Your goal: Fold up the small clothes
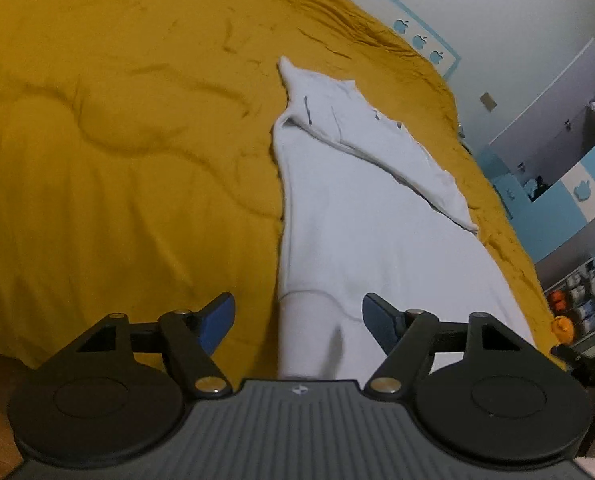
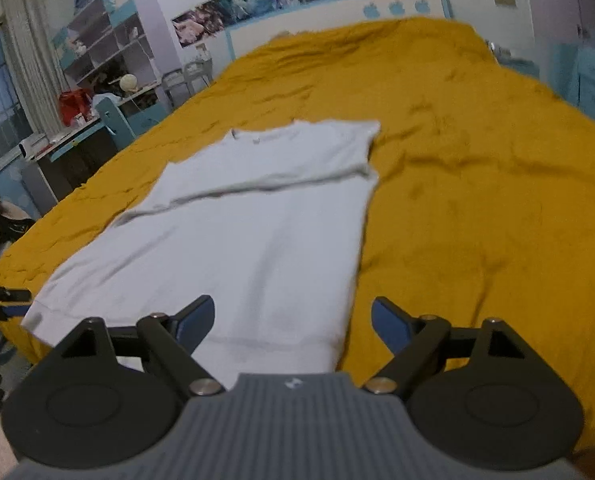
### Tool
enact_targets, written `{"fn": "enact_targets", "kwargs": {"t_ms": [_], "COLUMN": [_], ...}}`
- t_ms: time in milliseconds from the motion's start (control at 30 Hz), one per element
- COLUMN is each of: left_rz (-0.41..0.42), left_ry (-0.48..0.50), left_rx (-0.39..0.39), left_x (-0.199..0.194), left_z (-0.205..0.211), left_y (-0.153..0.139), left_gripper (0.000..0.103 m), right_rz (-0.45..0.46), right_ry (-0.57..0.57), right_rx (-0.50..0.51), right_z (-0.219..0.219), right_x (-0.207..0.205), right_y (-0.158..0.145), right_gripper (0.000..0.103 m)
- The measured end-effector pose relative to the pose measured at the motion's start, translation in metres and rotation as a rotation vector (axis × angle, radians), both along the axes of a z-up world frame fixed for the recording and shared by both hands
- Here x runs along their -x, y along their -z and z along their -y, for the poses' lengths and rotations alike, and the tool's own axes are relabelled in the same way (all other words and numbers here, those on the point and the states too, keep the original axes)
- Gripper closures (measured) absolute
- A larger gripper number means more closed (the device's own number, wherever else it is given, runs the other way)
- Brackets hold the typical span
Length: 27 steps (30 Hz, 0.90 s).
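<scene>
A white T-shirt (image 1: pixel 357 216) lies flat on the mustard-yellow bedspread (image 1: pixel 117 160), with a sleeve folded in across its upper body. In the right wrist view the same T-shirt (image 2: pixel 257 232) shows its collar at the far end and its hem near me. My left gripper (image 1: pixel 297 320) hovers open above the shirt's near left edge, nothing between its blue pads. My right gripper (image 2: pixel 293 320) stands open over the shirt's near right corner, where cloth meets the bedspread (image 2: pixel 477 200), and holds nothing.
A headboard with blue apple shapes (image 2: pixel 395 8) stands at the far end of the bed. A cluttered desk and shelves (image 2: pixel 97 80) line the left wall in the right wrist view. Shelving with small items (image 1: pixel 577 304) stands by the bed's right side in the left wrist view.
</scene>
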<state>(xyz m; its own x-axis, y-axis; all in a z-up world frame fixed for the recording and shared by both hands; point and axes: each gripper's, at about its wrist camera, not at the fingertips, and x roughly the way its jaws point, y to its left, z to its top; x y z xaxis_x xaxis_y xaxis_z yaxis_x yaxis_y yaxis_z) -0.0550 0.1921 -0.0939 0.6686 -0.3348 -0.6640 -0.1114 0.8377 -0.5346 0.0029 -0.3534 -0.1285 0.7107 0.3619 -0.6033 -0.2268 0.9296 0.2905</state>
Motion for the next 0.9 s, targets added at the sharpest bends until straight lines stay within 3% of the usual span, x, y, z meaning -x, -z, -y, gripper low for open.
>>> {"fn": "enact_targets", "kwargs": {"t_ms": [167,267,367,500,633,667,700,733,800,833,900], "left_rz": [0.034,0.035,0.018,0.001,-0.014,-0.017,-0.017,-0.016,-0.021,-0.023,-0.019], "left_ry": [0.001,0.028,0.072,0.116,0.119,0.115,0.112,0.107,0.104,0.105,0.094], "left_rx": [0.179,0.238,0.240,0.226,0.241,0.250,0.262,0.263,0.253,0.262,0.302], "left_x": [-0.007,-0.009,-0.015,-0.019,-0.020,-0.019,-0.018,-0.017,-0.013,-0.012,-0.010], "left_z": [-0.009,-0.010,-0.005,0.004,0.006,0.006,0.005,0.006,0.007,0.007,0.007], "left_y": [0.018,0.025,0.030,0.033,0.041,0.043,0.044,0.043,0.043,0.044,0.045], "left_gripper": [0.019,0.019,0.019,0.019,0.019,0.022,0.027,0.038,0.072,0.094,0.094], "right_rz": [-0.037,-0.085,-0.100,-0.134,-0.186,-0.193,-0.192,-0.195,-0.209,-0.220,-0.223], "right_ry": [0.000,-0.015,-0.012,-0.034,-0.030,-0.028,-0.026,-0.023,-0.022,-0.033,-0.026], "right_rx": [-0.011,-0.044,-0.075,-0.202,-0.213,-0.224,-0.245,-0.259,-0.268,-0.281,-0.301], "right_z": [0.006,0.008,0.008,0.010,0.006,0.005,0.005,0.005,0.005,0.007,0.008], "right_x": [0.002,-0.001,-0.005,-0.013,-0.025,-0.026,-0.027,-0.027,-0.028,-0.030,-0.031], "right_y": [0.018,0.027,0.031,0.036,0.046,0.046,0.046,0.045,0.045,0.046,0.046], "right_gripper": [0.022,0.030,0.029,0.031,0.031,0.032,0.042,0.051,0.081,0.089,0.091]}}
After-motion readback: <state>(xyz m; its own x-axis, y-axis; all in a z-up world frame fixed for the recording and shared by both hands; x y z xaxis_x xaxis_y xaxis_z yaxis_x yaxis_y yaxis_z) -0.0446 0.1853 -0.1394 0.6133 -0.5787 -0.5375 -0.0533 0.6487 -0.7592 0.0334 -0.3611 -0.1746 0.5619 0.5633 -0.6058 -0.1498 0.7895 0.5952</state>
